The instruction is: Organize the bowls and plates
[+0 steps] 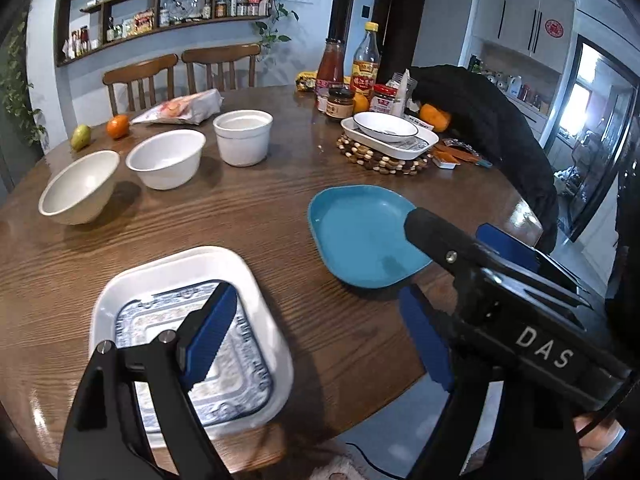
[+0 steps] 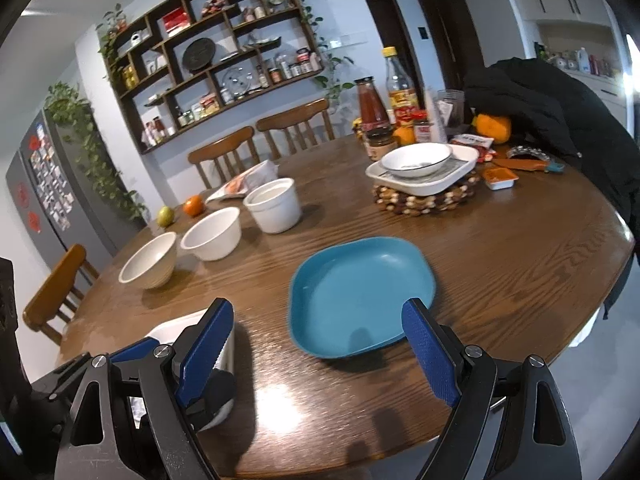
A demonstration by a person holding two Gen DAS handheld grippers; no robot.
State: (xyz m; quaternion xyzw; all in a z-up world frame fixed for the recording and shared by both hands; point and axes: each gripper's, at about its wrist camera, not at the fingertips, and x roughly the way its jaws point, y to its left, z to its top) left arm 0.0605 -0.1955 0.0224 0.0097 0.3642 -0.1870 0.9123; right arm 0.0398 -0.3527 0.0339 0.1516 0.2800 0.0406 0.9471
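Hovering wide open and empty, the right gripper [image 2: 320, 356] faces the blue plate [image 2: 362, 296] at twelve o'clock near the table [image 2: 520, 248] edge, the left gripper [image 1: 320, 340] open over the white dish [image 1: 192, 344]; a shallow pinch could tip the plate off.

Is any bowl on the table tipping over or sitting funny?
Yes. The cream round bowl at the left end of the row leans on its side, mouth tilted toward the camera. The white round bowl and the white straight-sided ceramic pot beside it stand upright.
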